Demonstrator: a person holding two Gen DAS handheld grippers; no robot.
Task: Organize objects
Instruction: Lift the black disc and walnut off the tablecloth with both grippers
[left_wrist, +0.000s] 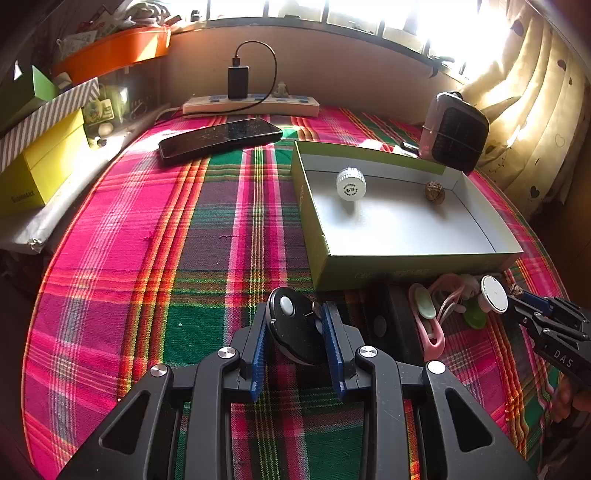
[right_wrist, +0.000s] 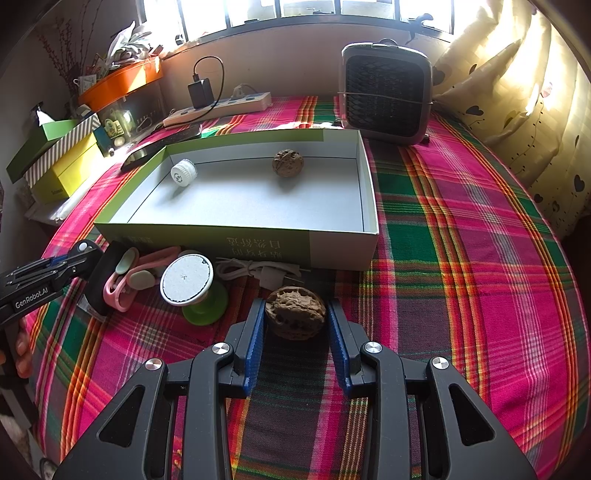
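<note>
The walnut (right_wrist: 295, 313) sat between the blue pads of your right tool (right_wrist: 295, 325), just in front of the green-and-white box (right_wrist: 236, 242) on the plaid worktop (right_wrist: 461, 258), and the pads pressed on its two sides, so I judged it as held. A walnut shell is hard, light and rough, so it should not slip easily, but it is round and may roll out if you took it off the middle; the widest part across is the best place. A second walnut (right_wrist: 288, 162) and a white bottle cap (right_wrist: 183, 172) already lay inside the box. Your left tool (left_wrist: 295, 332) was closed on a small black device with a white button (left_wrist: 293, 328); this one is smooth plastic, and I think it could slide more easily, so a grip over its flat sides seemed safer. Beside the box lay a white round disc on a green base (right_wrist: 186, 280) and pink earphones (right_wrist: 122, 288). On the left tool's body "GenRobot.AI" could be read, and on the right one "DAS". The box front carried Chinese characters, upside down from your side.
</note>
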